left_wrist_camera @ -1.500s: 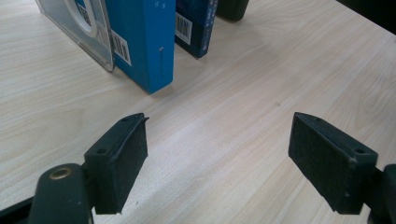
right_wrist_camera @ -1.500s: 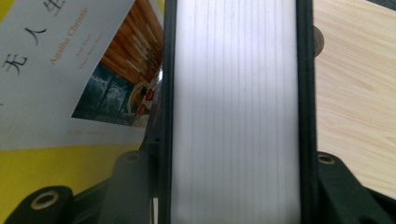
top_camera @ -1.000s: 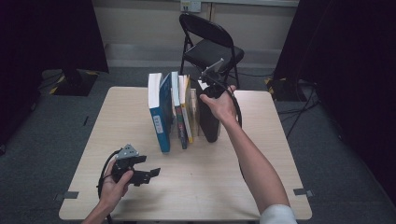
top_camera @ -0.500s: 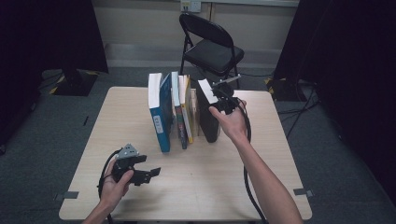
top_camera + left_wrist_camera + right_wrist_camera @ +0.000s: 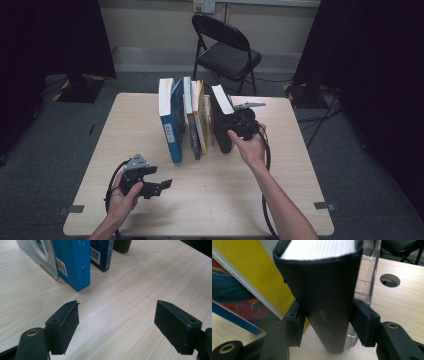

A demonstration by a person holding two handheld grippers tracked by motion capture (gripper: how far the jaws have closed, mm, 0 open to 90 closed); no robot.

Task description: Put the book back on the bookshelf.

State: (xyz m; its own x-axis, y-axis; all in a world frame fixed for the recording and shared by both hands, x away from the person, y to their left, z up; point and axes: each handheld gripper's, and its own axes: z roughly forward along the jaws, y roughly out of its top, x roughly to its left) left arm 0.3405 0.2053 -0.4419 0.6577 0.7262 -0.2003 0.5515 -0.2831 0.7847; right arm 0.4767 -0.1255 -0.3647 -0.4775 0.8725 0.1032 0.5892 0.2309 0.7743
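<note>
Right gripper view shows the right claw clamped on the spine of a black book, at the right end of the row of books mid-table. Left claw gapes over bare wood nearby; book titles are unreadable.

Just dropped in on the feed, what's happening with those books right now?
A person works a row of upright books on the table. The right tongs are closed on the spine of the black book, the rightmost in the row, beside a yellow book. The book looks tilted. The left tongs sit open and empty over bare tabletop, in front of the blue book.
</note>
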